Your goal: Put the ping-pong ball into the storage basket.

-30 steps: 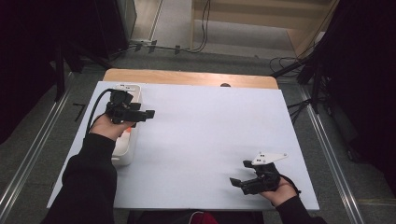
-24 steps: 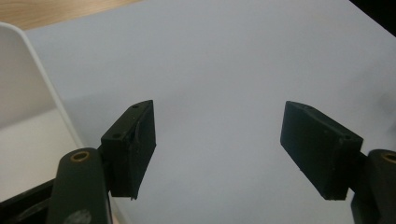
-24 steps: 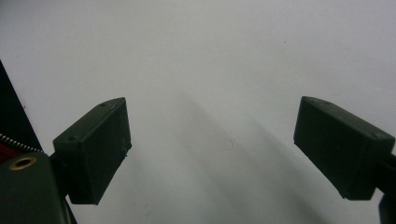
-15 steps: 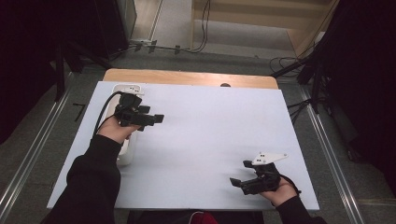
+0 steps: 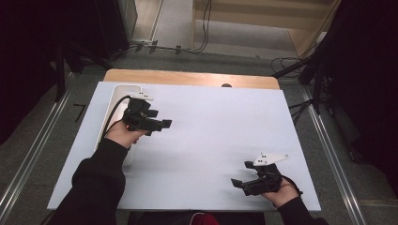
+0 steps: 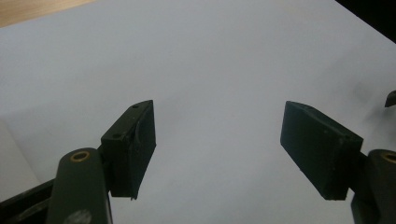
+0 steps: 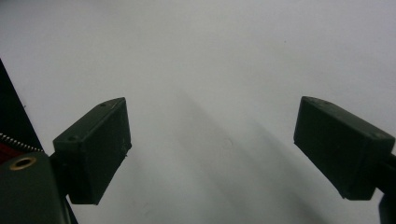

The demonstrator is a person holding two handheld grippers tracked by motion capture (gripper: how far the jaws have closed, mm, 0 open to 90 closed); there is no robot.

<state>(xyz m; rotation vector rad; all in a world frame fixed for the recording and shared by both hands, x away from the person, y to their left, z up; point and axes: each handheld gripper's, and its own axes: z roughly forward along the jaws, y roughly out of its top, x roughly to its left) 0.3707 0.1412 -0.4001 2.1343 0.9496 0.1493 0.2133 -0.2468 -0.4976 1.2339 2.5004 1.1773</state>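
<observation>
My left gripper (image 5: pixel 162 124) hovers over the left part of the white tabletop (image 5: pixel 216 122), pointing right, with its cable trailing back over a long white box (image 5: pixel 116 93) at the table's left edge. In the left gripper view its jaws (image 6: pixel 217 144) stand apart above bare white surface. They have just been opening, and nothing lies between them. My right gripper (image 5: pixel 238 183) rests near the front right corner, pointing left, a grey three-cornered plate on top. In the right gripper view its jaws (image 7: pixel 212 149) stand wide apart over bare table.
A strip of bare wood (image 5: pixel 187 78) runs along the table's far edge. The white box's corner (image 6: pixel 14 158) shows at the lower left of the left gripper view. Cables and stands lie on the floor beyond the table.
My left hand has carried its gripper rightward, off the white box and toward the table's middle. The right gripper has stayed where it was.
</observation>
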